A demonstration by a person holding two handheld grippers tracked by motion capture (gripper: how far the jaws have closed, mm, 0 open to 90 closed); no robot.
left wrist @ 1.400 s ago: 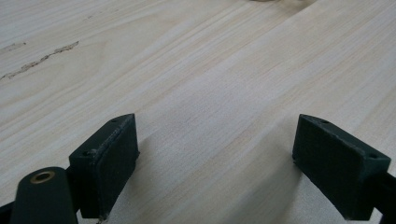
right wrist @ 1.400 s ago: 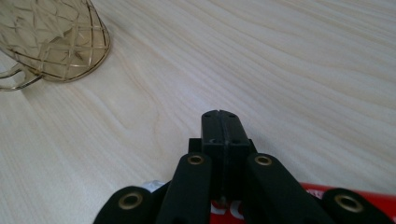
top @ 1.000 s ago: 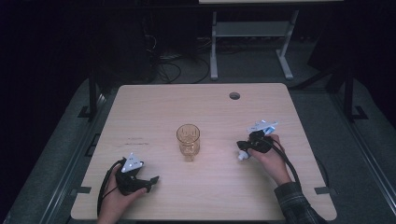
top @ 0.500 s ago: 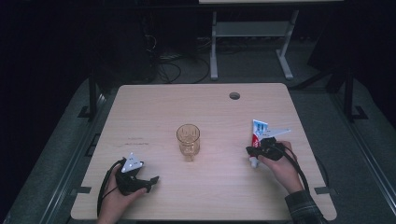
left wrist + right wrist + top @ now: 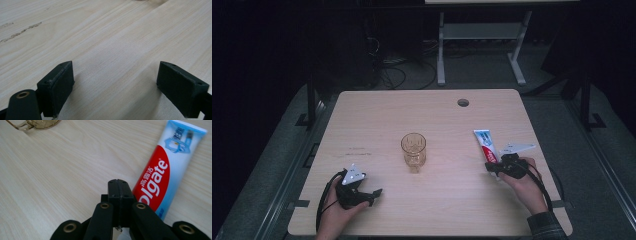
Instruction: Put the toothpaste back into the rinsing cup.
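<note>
The toothpaste tube [image 5: 485,145] lies flat on the right part of the table [image 5: 437,115], well to the right of the amber glass [image 5: 413,151] that stands in the middle. Its flat crimped end points to the far side and its cap end points to you. Your right gripper [image 5: 493,167] is at this near end, and its jaws are pressed together. In the right gripper view the closed right gripper [image 5: 119,185] sits over the red part of the tube [image 5: 163,167]; I cannot tell if it pinches the tube's near end or only rests above it.

If you want to lift the tube, I think it is better to grasp it near the cap, where it is stiffer; the soft middle may bend or squeeze out. Keep the tube away from the glass when you move it, because the glass looks easy to tip.

Your left gripper [image 5: 371,193] rests near the left near corner of the table with the jaws wide apart and nothing between them; the left gripper view shows bare wood between its pads [image 5: 58,85].

On the tube you can read "Colgate" in white letters on the red field, with Chinese characters beside it. The blue picture at the far end is too small to read.
</note>
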